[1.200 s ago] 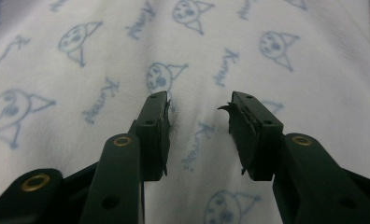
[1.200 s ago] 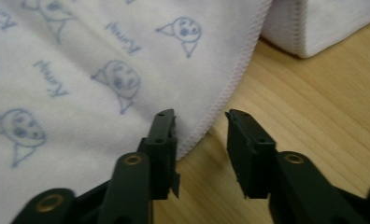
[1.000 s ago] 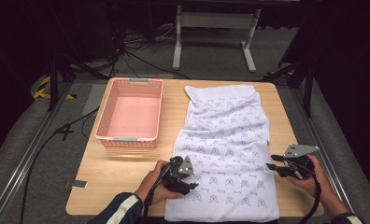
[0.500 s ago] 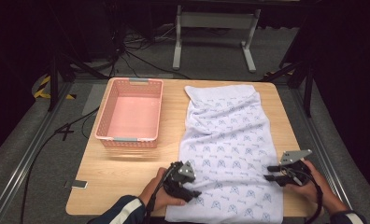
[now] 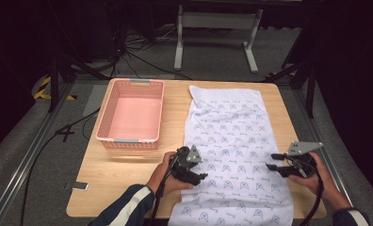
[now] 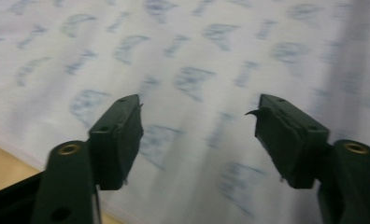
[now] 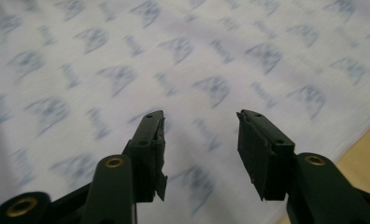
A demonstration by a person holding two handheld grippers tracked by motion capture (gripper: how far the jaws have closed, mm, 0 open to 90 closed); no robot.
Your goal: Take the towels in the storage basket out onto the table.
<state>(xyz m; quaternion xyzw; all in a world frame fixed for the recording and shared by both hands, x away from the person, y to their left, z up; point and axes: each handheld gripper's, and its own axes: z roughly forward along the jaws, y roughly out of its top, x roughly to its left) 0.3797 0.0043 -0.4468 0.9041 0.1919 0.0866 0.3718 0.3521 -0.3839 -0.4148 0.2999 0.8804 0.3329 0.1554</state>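
Observation:
A white towel [image 5: 231,136] with a blue pattern lies flat and lengthwise on the right half of the wooden table [image 5: 114,174]. My left gripper [image 5: 197,175] sits at the towel's left edge near the front, held in a hand with a striped sleeve. In the left gripper view my left gripper [image 6: 199,126] hovers over the towel [image 6: 197,56], open, with nothing between the jaws, which have just been opening. My right gripper [image 5: 273,162] is at the towel's right edge. Seen in the right gripper view, my right gripper [image 7: 199,133] is open above the towel [image 7: 183,51], its jaws also just opening.
An empty pink basket [image 5: 130,141] stands on the table's left half, beside the towel. A small flat device [image 5: 76,186] lies near the front left corner. Cables and a metal stand [image 5: 215,21] are on the floor beyond the table.
Both hands dipped toward the table's near edge and came back. The left gripper now sits slightly farther onto the towel. Both pairs of jaws stand wider than before.

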